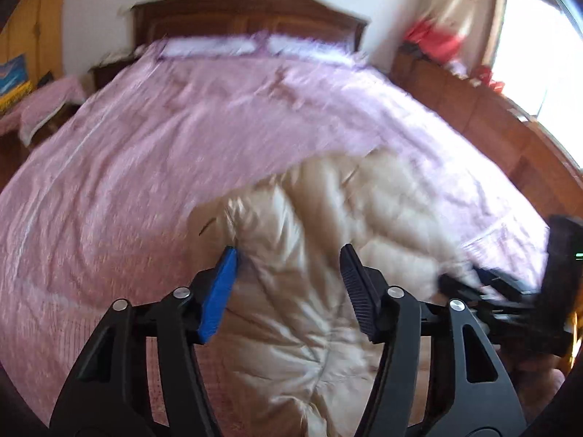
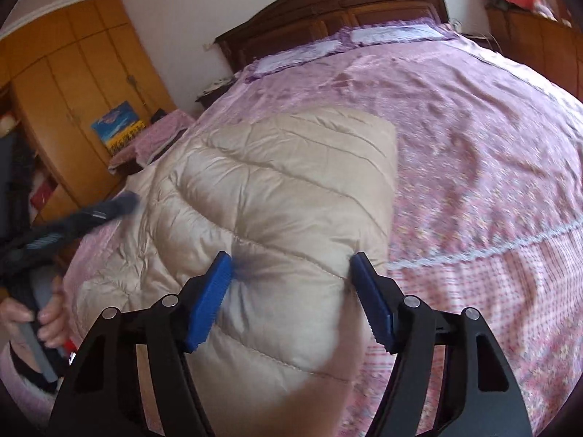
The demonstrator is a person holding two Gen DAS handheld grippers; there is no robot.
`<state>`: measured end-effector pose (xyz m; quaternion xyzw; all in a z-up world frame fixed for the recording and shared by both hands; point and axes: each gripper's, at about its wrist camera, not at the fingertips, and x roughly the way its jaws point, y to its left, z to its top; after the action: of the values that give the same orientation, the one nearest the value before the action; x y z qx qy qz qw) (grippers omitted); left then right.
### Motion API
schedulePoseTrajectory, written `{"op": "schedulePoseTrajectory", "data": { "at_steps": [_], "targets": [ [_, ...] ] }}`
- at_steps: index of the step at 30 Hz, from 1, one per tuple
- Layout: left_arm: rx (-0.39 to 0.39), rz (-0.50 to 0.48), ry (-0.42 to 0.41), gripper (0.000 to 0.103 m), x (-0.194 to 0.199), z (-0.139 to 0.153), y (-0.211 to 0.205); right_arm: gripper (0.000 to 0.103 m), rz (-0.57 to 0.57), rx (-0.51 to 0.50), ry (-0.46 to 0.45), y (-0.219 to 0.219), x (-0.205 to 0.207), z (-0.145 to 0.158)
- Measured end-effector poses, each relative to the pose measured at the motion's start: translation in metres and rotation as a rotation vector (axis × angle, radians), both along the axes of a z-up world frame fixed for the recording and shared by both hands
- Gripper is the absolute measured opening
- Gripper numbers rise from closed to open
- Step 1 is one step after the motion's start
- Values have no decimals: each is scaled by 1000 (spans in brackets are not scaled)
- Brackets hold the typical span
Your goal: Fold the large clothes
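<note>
A cream quilted puffer jacket (image 1: 320, 255) lies bunched on the pink bedspread (image 1: 145, 138), near the bed's front edge. My left gripper (image 1: 289, 251) is open just above the jacket, holding nothing. My right gripper (image 2: 291, 256) is open, its fingers straddling a puffed fold of the jacket (image 2: 284, 189) without closing on it. The right gripper also shows blurred at the right edge of the left wrist view (image 1: 510, 287). The left gripper shows blurred at the left of the right wrist view (image 2: 91, 215), held by a hand.
The bed has a dark wooden headboard (image 2: 328, 3) and two pillows (image 1: 255, 45). An orange wardrobe (image 2: 73, 83) stands to the left, with a small covered table (image 2: 156, 134) beside the bed. A wooden cabinet (image 1: 492, 116) and a bright window (image 1: 539, 54) are on the right.
</note>
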<state>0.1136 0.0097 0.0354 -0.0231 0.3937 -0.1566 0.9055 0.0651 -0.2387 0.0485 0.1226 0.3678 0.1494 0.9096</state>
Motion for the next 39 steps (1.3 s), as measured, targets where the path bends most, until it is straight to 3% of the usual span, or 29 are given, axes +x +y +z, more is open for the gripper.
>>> {"op": "schedulePoseTrajectory", "data": {
  "at_steps": [4, 9, 13, 18, 21, 26, 33, 39],
  "targets": [
    [-30, 87, 84, 60, -6, -37, 28, 68, 52, -32, -8, 16, 6, -2],
    [-133, 155, 167, 65, -12, -66, 54, 69, 80, -142, -32, 41, 6, -10],
    [-64, 154, 139, 66, -21, -57, 46, 72, 68, -142, -21, 38, 8, -11],
    [-1, 169, 99, 93, -50, -30, 37, 87, 35, -122, -21, 31, -5, 1],
    [15, 181, 87, 99, -68, -20, 34, 97, 25, -133, -21, 32, -19, 9],
    [43, 206, 127, 99, -90, -16, 29, 98, -23, -153, 6, 29, -45, 14],
    [58, 214, 169, 99, -118, -21, 18, 98, -101, -143, 120, 22, -77, 4],
    [136, 195, 194, 99, -130, -30, 2, 98, -128, -153, 211, 25, -91, -11]
  ]
}}
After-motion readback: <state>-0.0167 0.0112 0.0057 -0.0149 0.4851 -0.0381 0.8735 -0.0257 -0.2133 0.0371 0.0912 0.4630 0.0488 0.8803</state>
